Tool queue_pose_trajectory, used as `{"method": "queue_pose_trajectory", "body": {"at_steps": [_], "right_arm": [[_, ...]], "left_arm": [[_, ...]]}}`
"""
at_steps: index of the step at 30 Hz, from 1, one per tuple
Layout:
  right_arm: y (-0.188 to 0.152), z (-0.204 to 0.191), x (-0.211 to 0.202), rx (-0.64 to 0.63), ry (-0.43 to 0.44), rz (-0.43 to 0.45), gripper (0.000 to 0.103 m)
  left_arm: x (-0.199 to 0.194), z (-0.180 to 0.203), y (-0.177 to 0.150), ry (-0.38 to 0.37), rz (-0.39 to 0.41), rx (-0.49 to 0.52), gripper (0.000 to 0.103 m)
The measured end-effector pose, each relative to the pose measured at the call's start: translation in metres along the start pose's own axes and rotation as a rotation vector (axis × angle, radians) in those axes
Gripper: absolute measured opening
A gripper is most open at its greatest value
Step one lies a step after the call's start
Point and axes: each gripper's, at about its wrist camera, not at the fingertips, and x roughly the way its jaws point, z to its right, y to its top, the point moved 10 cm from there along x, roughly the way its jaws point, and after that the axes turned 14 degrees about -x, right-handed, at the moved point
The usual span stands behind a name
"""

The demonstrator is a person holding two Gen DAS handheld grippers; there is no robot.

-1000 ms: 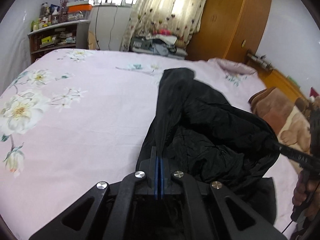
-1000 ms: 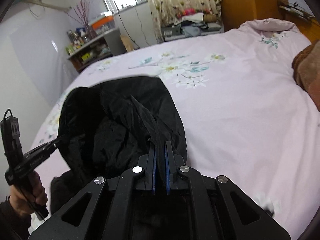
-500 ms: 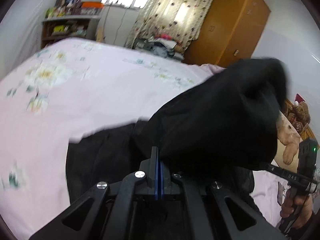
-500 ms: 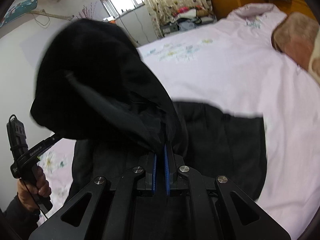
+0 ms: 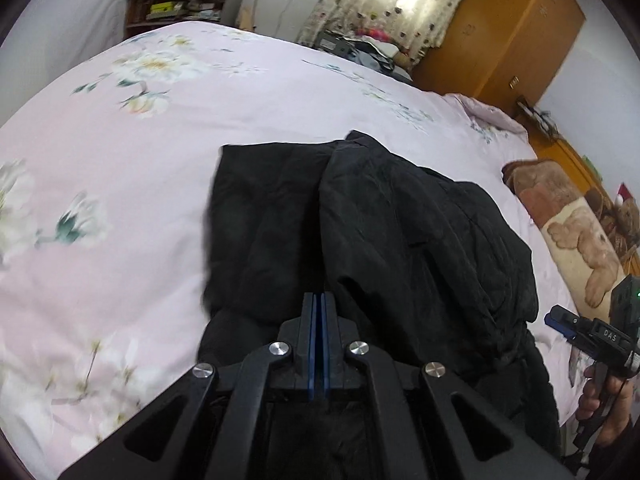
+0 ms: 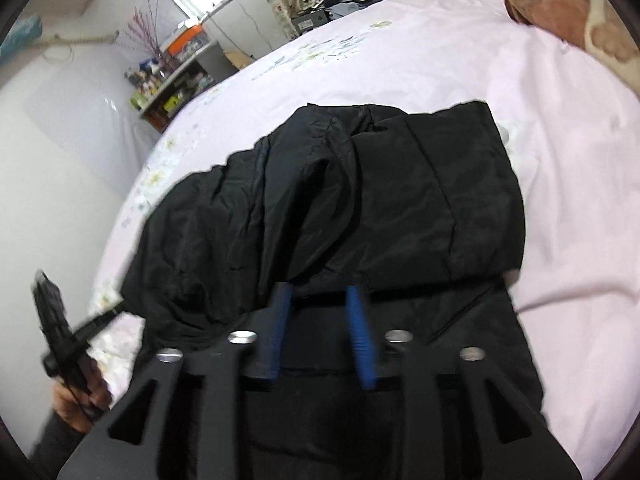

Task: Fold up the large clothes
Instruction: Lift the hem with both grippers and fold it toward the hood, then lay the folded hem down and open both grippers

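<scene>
A black jacket (image 5: 400, 240) (image 6: 360, 200) lies folded over itself on the pink floral bed (image 5: 120, 160) (image 6: 560, 160). My left gripper (image 5: 318, 300) is shut, its blue pads pinching the near edge of the jacket's top layer. From the right wrist view, the left gripper (image 6: 116, 312) meets the jacket's left corner. My right gripper (image 6: 318, 296) has its jaws opening; its blue pads stand apart over the fold's near edge and do not press the cloth. The right gripper (image 5: 556, 320) also shows in the left wrist view, beside the jacket's right edge, held by a hand (image 5: 600, 400).
A brown blanket with a bear print (image 5: 568, 232) (image 6: 560, 8) lies at the bed's right side. A wooden wardrobe (image 5: 500, 28), a cluttered shelf (image 5: 176, 4) (image 6: 176, 80) and a clothes pile (image 5: 368, 44) under the curtain stand beyond the bed.
Both grippers swung the jacket's lifted half forward and down onto the part lying on the bed. The right gripper's jaws, shut on cloth before, have parted. The left stays shut.
</scene>
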Motion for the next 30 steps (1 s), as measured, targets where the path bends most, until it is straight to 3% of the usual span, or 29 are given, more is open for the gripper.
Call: {"method": "queue_pose_trajectory", "body": {"at_steps": [2, 6, 7, 11, 12, 13, 15, 18, 20, 23, 25, 30], "right_arm": [[0.001, -0.005, -0.001, 0.027, 0.036, 0.013, 0.048], [0.005, -0.023, 0.020, 0.038, 0.080, 0.001, 0.048], [0.008, -0.028, 0.028, 0.044, 0.097, -0.006, 0.048], [0.006, -0.045, 0.060, 0.062, 0.136, -0.066, 0.047], [0.005, -0.049, 0.065, 0.054, 0.143, -0.078, 0.018], [0.005, -0.053, 0.068, 0.029, 0.121, -0.080, 0.003], [0.004, -0.061, 0.061, 0.016, 0.126, -0.055, 0.004], [-0.009, -0.067, 0.049, -0.003, 0.124, -0.029, 0.003], [-0.031, -0.062, 0.057, -0.002, 0.090, -0.065, 0.003], [-0.050, -0.045, 0.076, 0.037, 0.061, -0.101, 0.003], [-0.051, -0.042, 0.083, 0.022, 0.037, -0.105, 0.003], [-0.052, -0.043, 0.098, -0.023, 0.023, -0.152, 0.004]], "left_arm": [[-0.009, 0.000, 0.003, -0.018, 0.020, -0.035, 0.006], [-0.011, 0.028, 0.014, -0.080, 0.046, -0.035, 0.053], [-0.008, 0.035, 0.016, -0.084, 0.053, -0.022, 0.057], [0.021, 0.057, 0.011, -0.083, 0.006, 0.019, 0.056], [0.026, 0.059, 0.009, -0.077, -0.009, 0.025, 0.055], [0.027, 0.062, 0.007, -0.078, -0.015, 0.027, 0.055], [0.016, 0.070, 0.007, -0.115, 0.020, 0.041, 0.055], [0.007, 0.068, 0.004, -0.111, 0.061, 0.084, 0.055], [0.022, 0.055, -0.007, -0.068, 0.029, 0.098, 0.055], [0.058, 0.023, -0.026, 0.020, -0.048, 0.073, 0.038], [0.065, 0.015, -0.029, 0.041, -0.030, 0.089, 0.029], [0.078, 0.013, -0.028, 0.080, -0.048, 0.096, 0.029]]}}
